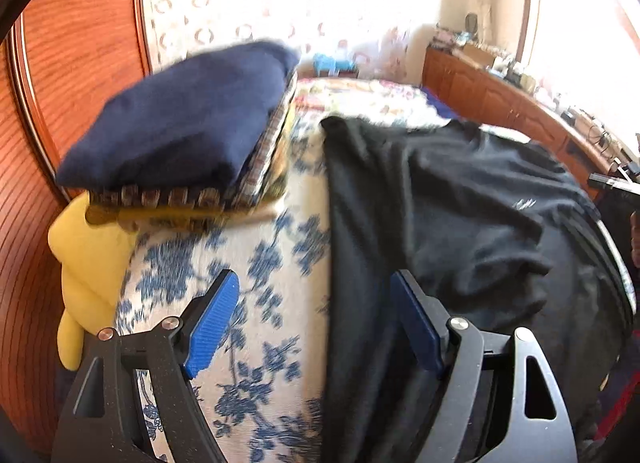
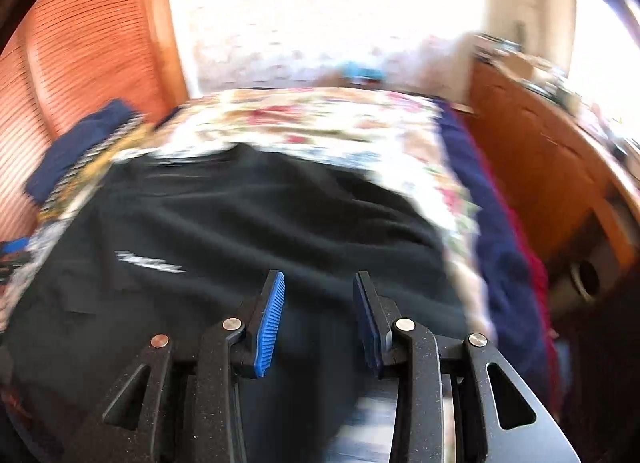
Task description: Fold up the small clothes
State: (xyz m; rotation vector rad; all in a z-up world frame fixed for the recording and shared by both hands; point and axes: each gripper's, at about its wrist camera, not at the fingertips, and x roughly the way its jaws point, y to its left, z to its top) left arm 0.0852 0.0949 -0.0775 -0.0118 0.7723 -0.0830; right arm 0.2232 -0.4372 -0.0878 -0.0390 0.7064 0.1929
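A black garment (image 1: pixel 460 215) with a small white logo (image 2: pixel 150 262) lies spread and creased on the bed. My left gripper (image 1: pixel 314 277) hovers over the garment's left edge. It is open wide: one blue pad is over the flowered bedspread and the other is over the black cloth, and nothing is pinched. My right gripper (image 2: pixel 318 277) is above the middle of the black garment (image 2: pixel 260 223). Its jaws stand partly apart, and only the cloth below shows in the gap. The right wrist view is blurred.
A stack of folded clothes (image 1: pixel 180 127) sits at the left of the bed: navy on top, plaid under it, yellow at the bottom. A slatted wooden panel (image 1: pixel 80 43) rises behind the stack. Navy and red cloth (image 2: pixel 504 255) hangs at the bed's right edge, beside a cluttered wooden dresser (image 1: pixel 500 95).
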